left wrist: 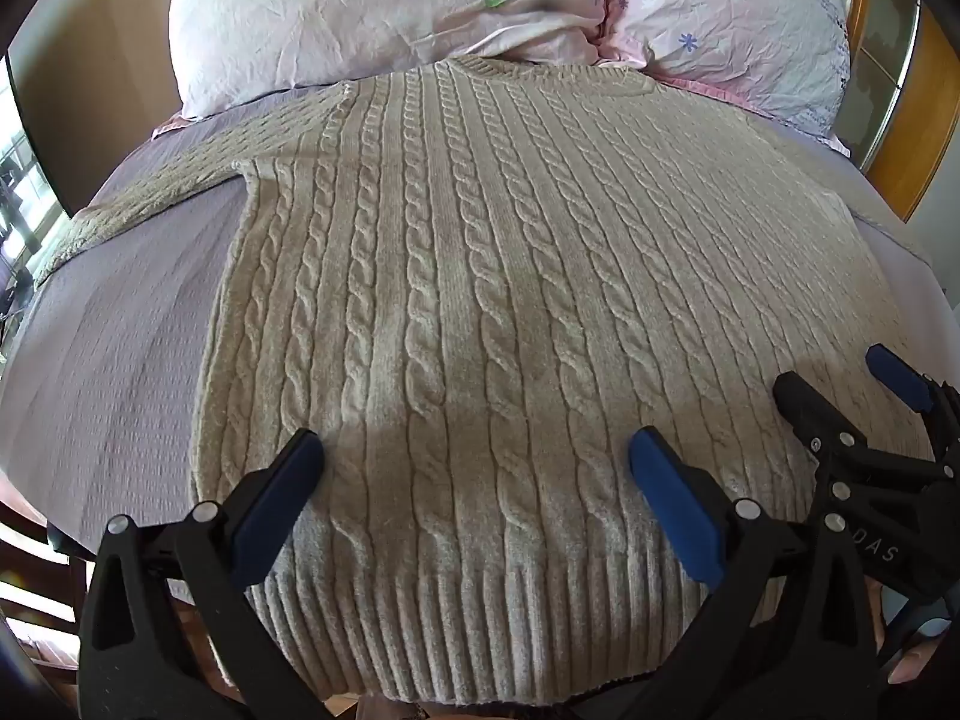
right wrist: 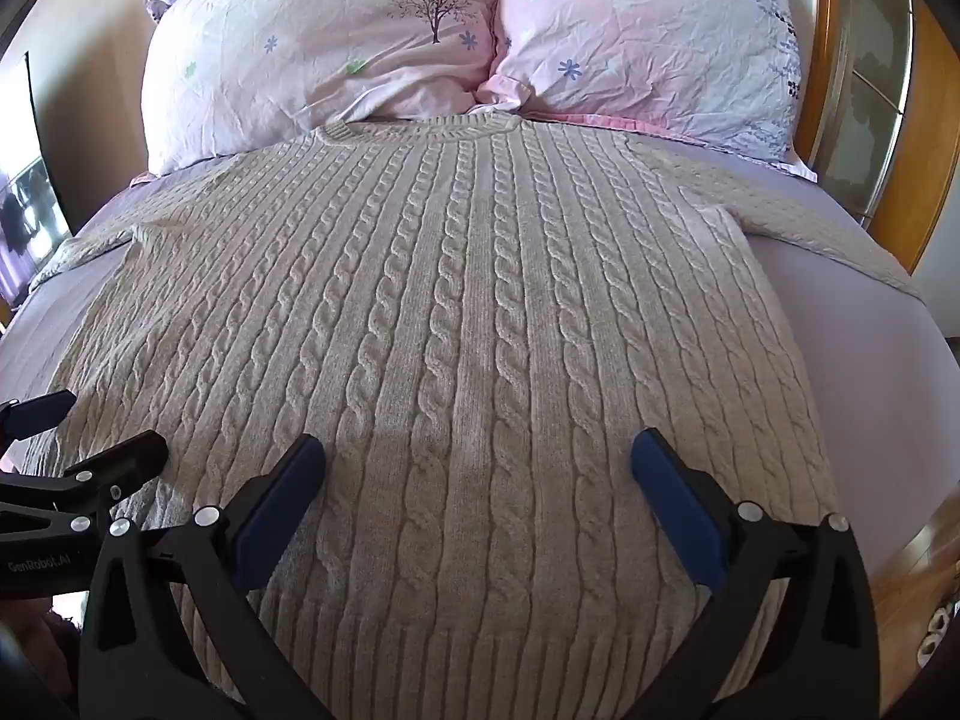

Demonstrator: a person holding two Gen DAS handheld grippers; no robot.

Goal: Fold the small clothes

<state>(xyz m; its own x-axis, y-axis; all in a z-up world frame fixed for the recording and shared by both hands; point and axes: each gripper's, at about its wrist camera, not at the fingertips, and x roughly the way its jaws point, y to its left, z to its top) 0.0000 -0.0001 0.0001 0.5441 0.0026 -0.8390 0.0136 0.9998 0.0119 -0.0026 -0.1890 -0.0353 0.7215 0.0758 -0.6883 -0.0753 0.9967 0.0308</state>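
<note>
With both the left tongs and right tongs apart above the flat sweater, probably pinch the hem corners evenly, then fold toward the pillows.

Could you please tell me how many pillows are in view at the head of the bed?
2: one pillow with a tree print on the left, one pink pillow on the right, side by side beyond the sweater's collar.

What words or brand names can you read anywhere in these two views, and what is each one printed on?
"GenRobot.AI": white print on the black body of the left gripper, seen at the left edge of the right wrist view.
"DAS": the readable end of a cut-off word on the black body of the right gripper, in the left wrist view.
The sweater and pillows carry no readable text; the pillows show only tree and flower prints.
</note>
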